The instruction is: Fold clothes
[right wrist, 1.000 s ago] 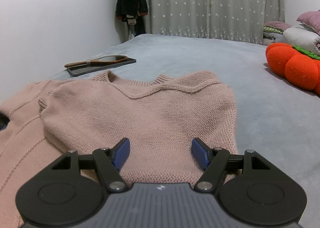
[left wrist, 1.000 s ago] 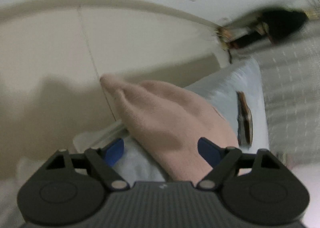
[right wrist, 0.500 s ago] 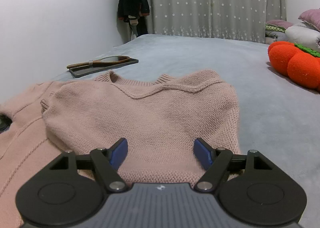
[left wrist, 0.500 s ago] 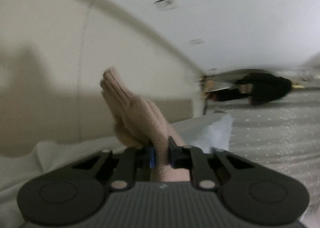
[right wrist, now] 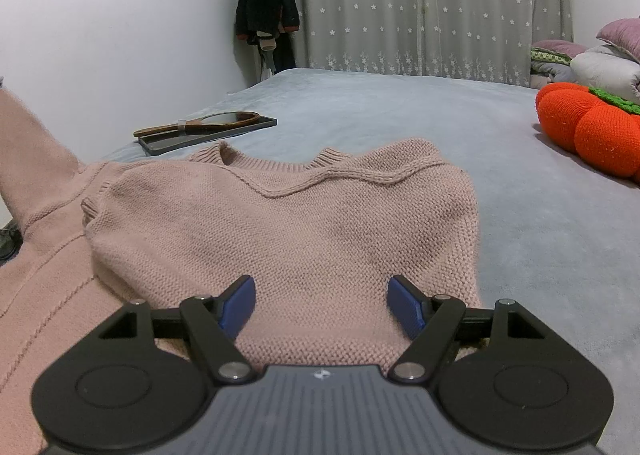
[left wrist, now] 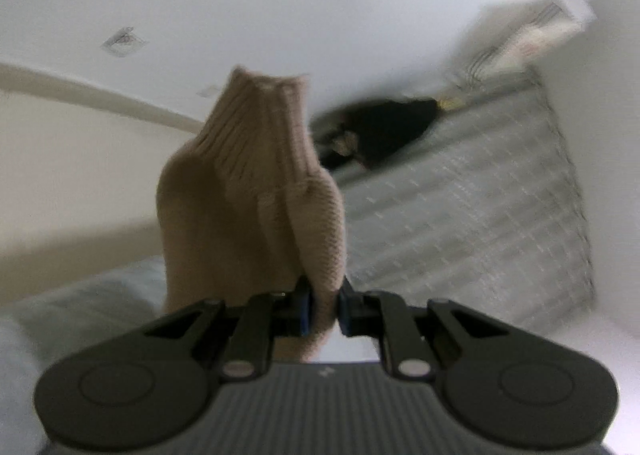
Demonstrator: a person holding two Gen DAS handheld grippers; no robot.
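A pink knit sweater lies on the grey bed, its right side folded over the body and its collar toward the far side. My left gripper is shut on the sweater's sleeve, whose ribbed cuff stands up against the ceiling in the left wrist view. In the right wrist view that same sleeve rises at the left edge. My right gripper hovers open over the sweater's near hem, with its blue pads apart and knit showing between them.
A wooden hand mirror on a dark tray lies behind the sweater at the left. An orange pumpkin cushion and folded quilts are at the right. A dark coat hangs in the corner by the curtain.
My left gripper closed on the sleeve and lifted it, tilting toward the ceiling. In the right wrist view the sleeve now rises at the left edge. The right gripper's pads stand slightly wider.
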